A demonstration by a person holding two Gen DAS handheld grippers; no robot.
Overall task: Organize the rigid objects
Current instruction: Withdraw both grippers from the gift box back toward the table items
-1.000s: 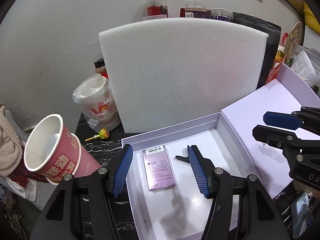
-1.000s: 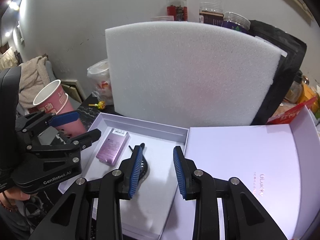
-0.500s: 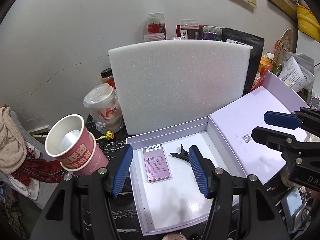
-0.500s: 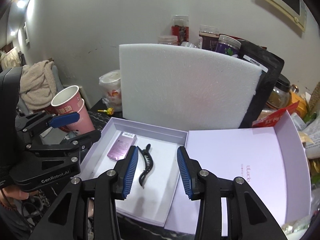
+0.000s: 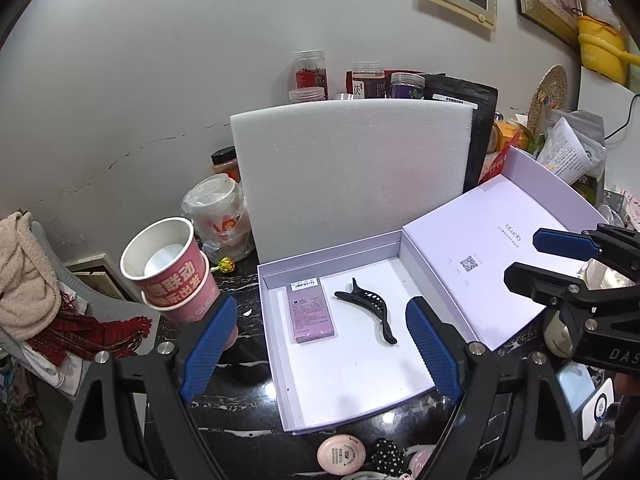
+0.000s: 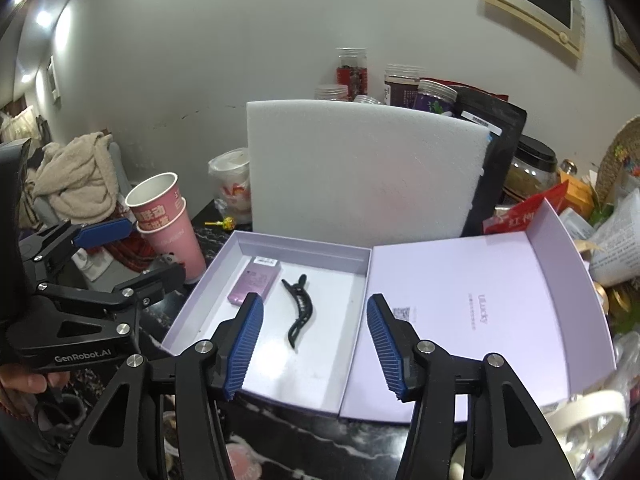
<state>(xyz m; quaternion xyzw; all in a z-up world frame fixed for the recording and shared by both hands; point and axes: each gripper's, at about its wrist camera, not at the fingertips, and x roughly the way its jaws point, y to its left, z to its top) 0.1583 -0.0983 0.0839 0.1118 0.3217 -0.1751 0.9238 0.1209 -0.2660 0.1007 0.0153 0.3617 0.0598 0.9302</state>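
An open white box (image 5: 276, 280) (image 6: 304, 245) lies on the dark marble table, its lid (image 5: 500, 264) (image 6: 480, 304) folded out to the right. Inside lie a small pink carton (image 5: 310, 312) (image 6: 254, 287) and a black hair clip (image 5: 370, 308) (image 6: 299, 308), side by side and apart. My left gripper (image 5: 320, 354) is open and empty, held above the box's near edge; it also shows in the right wrist view (image 6: 132, 248). My right gripper (image 6: 314, 346) is open and empty above the box's near right corner; it also shows in the left wrist view (image 5: 540, 256).
A white foam slab (image 5: 356, 176) (image 6: 364, 172) stands behind the box, with jars and a black bag behind it. Stacked red paper cups (image 5: 172, 272) (image 6: 164, 216) and a bagged cup (image 5: 218, 216) stand left. A pink round compact (image 5: 341, 453) and a dotted scrunchie (image 5: 390, 458) lie at the near edge.
Both grippers have pulled back and up from the box. The right gripper's jaws have opened wider. The hair clip, earlier partly hidden by fingers, lies in full view.
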